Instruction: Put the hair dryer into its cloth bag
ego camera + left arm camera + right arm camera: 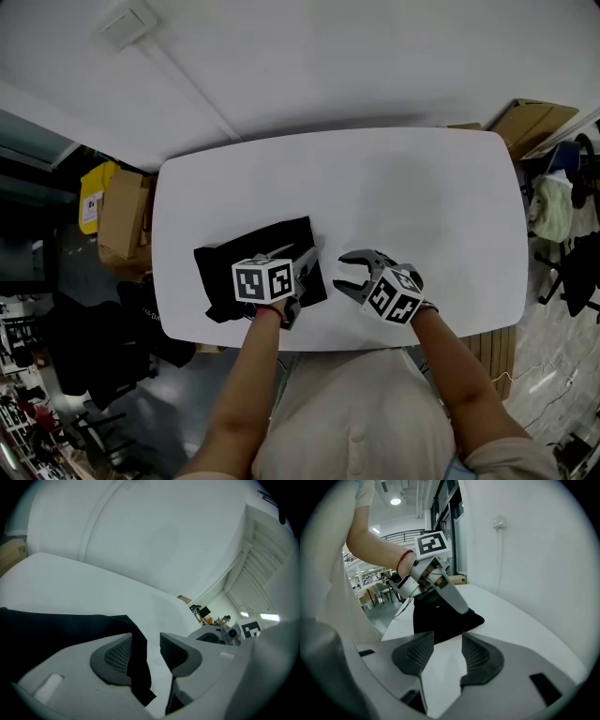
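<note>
Two grippers hang low over the white table (422, 187). At left the black cloth bag (246, 255) lies near the front edge. The left gripper (302, 255) is at its right corner, jaws apart, with a flap of cloth between them that is not pinched. Just beside it, the right gripper (343, 274) has its jaws apart too, with only bare tabletop between them.

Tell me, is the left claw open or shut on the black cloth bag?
Open: the left claw has its pads apart, and a corner of the black cloth bag lies unpinched between them.
</note>
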Motion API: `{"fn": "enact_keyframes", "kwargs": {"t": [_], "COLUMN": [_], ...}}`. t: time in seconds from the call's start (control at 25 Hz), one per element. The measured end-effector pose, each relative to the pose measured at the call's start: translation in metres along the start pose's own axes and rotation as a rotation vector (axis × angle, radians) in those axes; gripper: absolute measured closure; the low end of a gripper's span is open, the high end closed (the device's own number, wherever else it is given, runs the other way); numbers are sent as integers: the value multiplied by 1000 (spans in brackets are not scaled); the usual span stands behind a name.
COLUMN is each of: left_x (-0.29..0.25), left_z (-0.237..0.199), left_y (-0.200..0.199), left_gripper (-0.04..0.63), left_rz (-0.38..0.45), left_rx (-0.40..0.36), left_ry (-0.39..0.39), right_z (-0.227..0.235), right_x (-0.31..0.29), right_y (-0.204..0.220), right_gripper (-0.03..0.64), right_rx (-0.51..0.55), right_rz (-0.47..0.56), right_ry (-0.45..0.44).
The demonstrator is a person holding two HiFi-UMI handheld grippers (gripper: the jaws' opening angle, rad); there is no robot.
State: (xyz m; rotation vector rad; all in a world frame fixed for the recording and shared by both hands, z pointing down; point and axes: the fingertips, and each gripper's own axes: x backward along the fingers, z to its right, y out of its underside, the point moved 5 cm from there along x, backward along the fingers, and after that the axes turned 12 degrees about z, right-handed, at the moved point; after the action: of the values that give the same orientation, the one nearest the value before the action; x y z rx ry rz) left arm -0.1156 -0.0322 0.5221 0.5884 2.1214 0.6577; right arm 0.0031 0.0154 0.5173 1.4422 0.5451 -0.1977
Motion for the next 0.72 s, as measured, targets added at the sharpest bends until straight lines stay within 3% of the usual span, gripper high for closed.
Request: {"fn": "enact_keyframes", "kwargs": {"t": [0.24,0.52,0.72], "left_x": [-7,0,-15], "left_z": [13,26,13], "left_y": [-1,9,23], "left_gripper": [377,376,376], "left_rz": [19,39,40], "left_rx": [-42,-42,-37], "left_ry": [44,98,75], "right_z": [4,5,4], "right_x": [21,46,62], "right_y": [-3,-22,-31], "right_gripper": [425,426,426], "right_rx": [-38,-69,-108], "right_rz": [22,66,90], "right_ry": [90,179,232]}}
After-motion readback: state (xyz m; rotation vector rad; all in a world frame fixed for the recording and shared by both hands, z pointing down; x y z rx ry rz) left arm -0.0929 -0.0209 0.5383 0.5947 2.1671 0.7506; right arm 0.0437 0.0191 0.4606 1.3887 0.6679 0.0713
